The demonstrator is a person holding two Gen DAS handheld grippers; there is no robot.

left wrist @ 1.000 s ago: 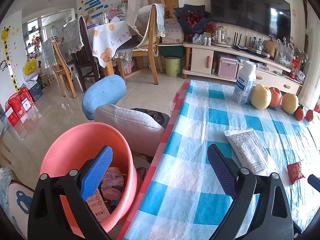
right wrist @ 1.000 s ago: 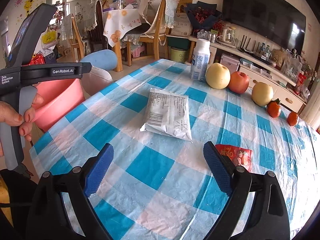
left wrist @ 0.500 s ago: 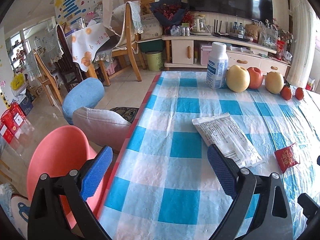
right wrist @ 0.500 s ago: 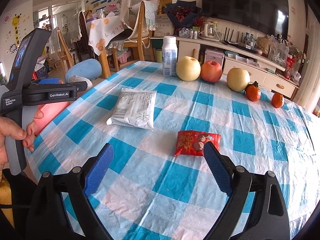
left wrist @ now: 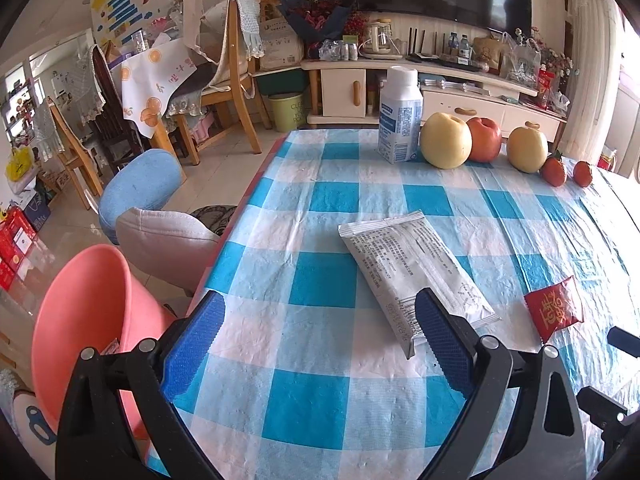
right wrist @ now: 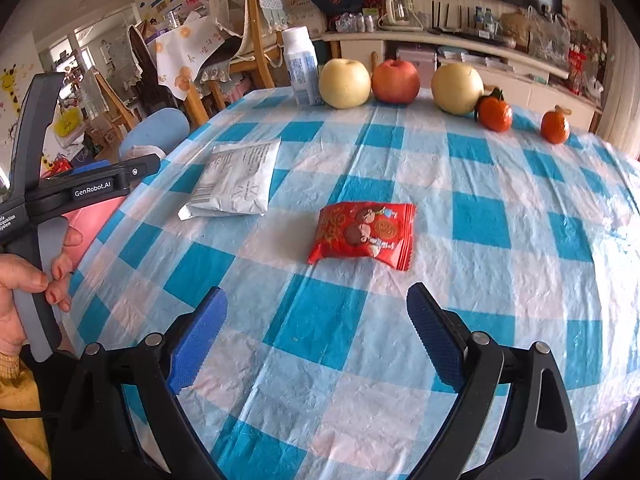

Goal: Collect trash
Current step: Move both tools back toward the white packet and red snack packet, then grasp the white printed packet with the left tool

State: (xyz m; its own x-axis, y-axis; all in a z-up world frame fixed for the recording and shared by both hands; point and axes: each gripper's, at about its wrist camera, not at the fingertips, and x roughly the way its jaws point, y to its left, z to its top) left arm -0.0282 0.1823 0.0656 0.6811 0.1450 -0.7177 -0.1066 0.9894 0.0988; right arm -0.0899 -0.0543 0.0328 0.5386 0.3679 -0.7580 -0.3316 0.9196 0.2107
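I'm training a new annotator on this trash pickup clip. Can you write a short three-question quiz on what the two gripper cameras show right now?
1. True or false: the right hand-held gripper is shut on the red snack packet.
2. Multiple choice: the white foil packet lies
A) in the pink bin
B) flat on the checkered tablecloth
C) against the milk bottle
3. Fill in: beside the bottle, in the row of fruit at the table's far edge, the one between the two yellow pears is a red ____.

Key: 1 false, both hand-held grippers are open and empty, the left too. 2 B. 3 apple.
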